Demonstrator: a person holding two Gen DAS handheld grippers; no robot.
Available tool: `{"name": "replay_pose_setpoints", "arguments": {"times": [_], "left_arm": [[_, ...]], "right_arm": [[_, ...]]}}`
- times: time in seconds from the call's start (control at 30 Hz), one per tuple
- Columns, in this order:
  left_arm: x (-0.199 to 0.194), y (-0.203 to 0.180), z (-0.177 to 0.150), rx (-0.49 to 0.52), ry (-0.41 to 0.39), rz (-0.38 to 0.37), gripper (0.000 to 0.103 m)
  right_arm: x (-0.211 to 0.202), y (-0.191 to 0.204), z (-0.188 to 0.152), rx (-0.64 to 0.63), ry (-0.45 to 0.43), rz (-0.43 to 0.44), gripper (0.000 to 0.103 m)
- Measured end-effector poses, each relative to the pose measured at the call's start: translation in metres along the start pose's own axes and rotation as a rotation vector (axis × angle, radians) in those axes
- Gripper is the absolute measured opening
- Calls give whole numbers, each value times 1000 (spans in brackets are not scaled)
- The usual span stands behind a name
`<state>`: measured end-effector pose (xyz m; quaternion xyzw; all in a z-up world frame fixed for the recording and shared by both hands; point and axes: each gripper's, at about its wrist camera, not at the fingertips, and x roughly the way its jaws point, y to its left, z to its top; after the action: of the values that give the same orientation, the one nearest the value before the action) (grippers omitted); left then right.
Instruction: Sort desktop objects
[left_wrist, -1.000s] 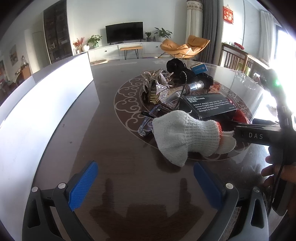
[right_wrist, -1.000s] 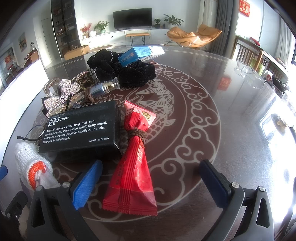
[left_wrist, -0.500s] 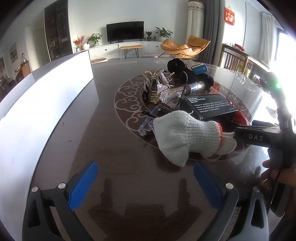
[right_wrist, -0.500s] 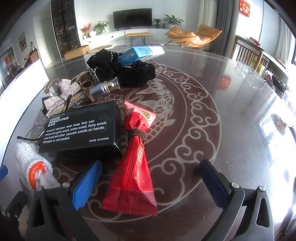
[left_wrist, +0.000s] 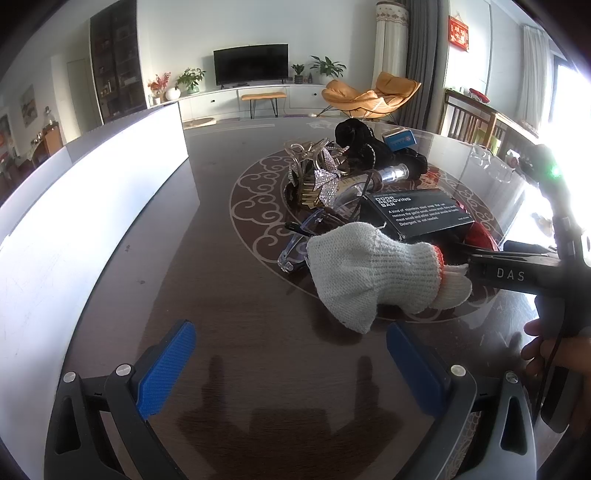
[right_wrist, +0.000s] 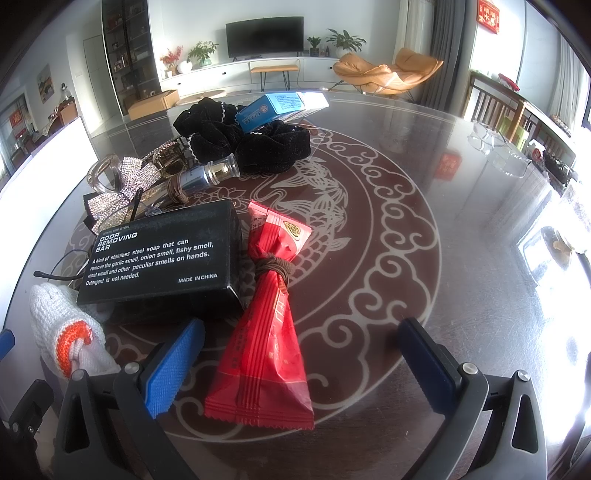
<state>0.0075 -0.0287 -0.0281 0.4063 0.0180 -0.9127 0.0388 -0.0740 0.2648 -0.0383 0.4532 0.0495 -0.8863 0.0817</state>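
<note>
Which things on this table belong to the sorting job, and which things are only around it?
To sort: white knit glove, black soap box, red packet, black scrunchie, blue box, small bottle, rhinestone bow, clear glasses.

Only around: television, orange chair, white board.

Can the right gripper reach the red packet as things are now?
Probably yes. The right gripper is open, and the red packet lies flat between its fingers. The black box beside it touches only the packet's far end.
</note>
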Motion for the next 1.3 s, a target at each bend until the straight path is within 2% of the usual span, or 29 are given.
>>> {"name": "replay_pose_setpoints", "arguments": {"times": [0.57, 0.73, 0.8, 0.9, 1.13, 1.3], "left_arm": [[0, 4, 0, -12, 6, -3, 103], [-3, 21, -6, -36, 44, 14, 103], [-8, 29, -10, -14, 43, 47, 103], [-17, 37, -13, 7, 31, 91, 103], [-26, 46, -10, 0, 28, 95, 103], [-29, 40, -9, 19, 31, 88, 103]], "right_arm": [[0, 0, 0, 1, 1, 0, 103], [0, 0, 0, 1, 2, -1, 103], [-2, 2, -3, 0, 1, 2, 103], [-8, 14, -8, -38, 1, 29, 103], [-29, 55, -39, -225, -3, 160, 103], [-35, 43, -48, -201, -1, 151, 103]]}}
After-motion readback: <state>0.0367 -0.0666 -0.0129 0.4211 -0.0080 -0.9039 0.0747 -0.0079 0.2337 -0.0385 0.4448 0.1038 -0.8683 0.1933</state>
